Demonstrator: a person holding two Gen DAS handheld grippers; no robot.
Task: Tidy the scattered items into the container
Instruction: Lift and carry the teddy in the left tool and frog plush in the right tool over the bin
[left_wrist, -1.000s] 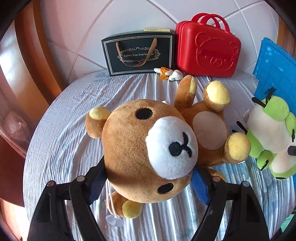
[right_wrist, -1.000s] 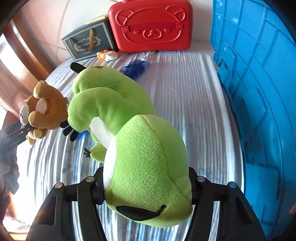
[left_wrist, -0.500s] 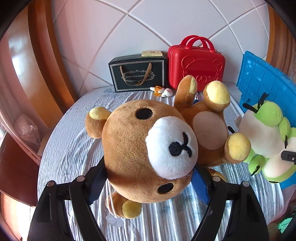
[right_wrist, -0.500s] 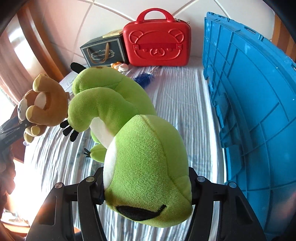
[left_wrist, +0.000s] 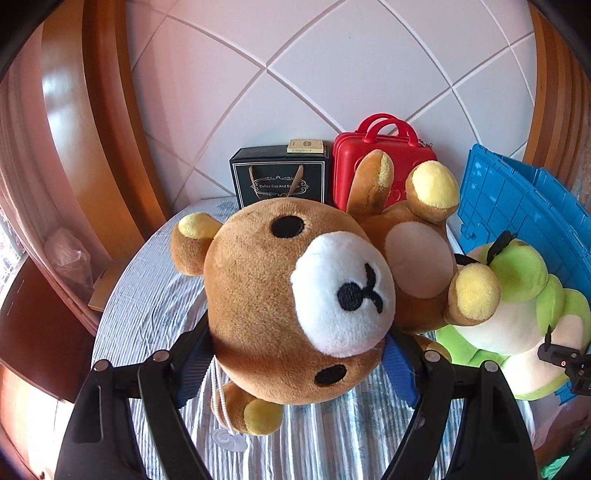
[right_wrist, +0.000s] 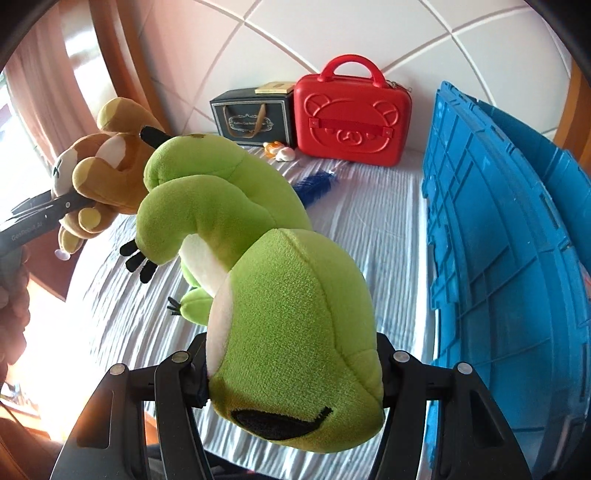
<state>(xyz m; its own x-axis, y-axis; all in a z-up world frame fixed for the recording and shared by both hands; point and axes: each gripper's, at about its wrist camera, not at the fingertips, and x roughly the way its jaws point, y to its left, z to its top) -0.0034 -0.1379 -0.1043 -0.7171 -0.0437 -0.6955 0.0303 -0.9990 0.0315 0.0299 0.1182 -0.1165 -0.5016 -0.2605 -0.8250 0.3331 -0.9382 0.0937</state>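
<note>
Here, two plush toys are held clear of the striped cloth-covered bench (right_wrist: 388, 221), one in each gripper. The left gripper (left_wrist: 295, 365) is clamped on the head of the brown bear (left_wrist: 295, 295), its jaws pressed into the sides of the head so that the muzzle faces the camera and the body and yellow-soled feet hang away towards the far edge. The right gripper (right_wrist: 291, 373) is clamped on the head of the green frog (right_wrist: 288, 314), whose body and black-toed limbs extend forward above the cloth. The blue crate (right_wrist: 517, 258), judged to be the container, is seen along the right edge of the bench, just beside the frog; its opening is not shown in either view. Both toys are judged to be light, soft and compressible, so the fabric is visibly dented where the jaws press; a hold on the stuffed head is judged to be secure, whereas a limb would be floppy and prone to swing. Little risk of breakage is expected on release. At the far edge, against the tiled wall, a black gift bag (right_wrist: 251, 118) and a red case (right_wrist: 351, 118) are stood side by side, with a small orange-and-white figure (right_wrist: 279, 151) and a blue feather (right_wrist: 314, 184) left on the cloth in front of them, not yet tidied.
</note>
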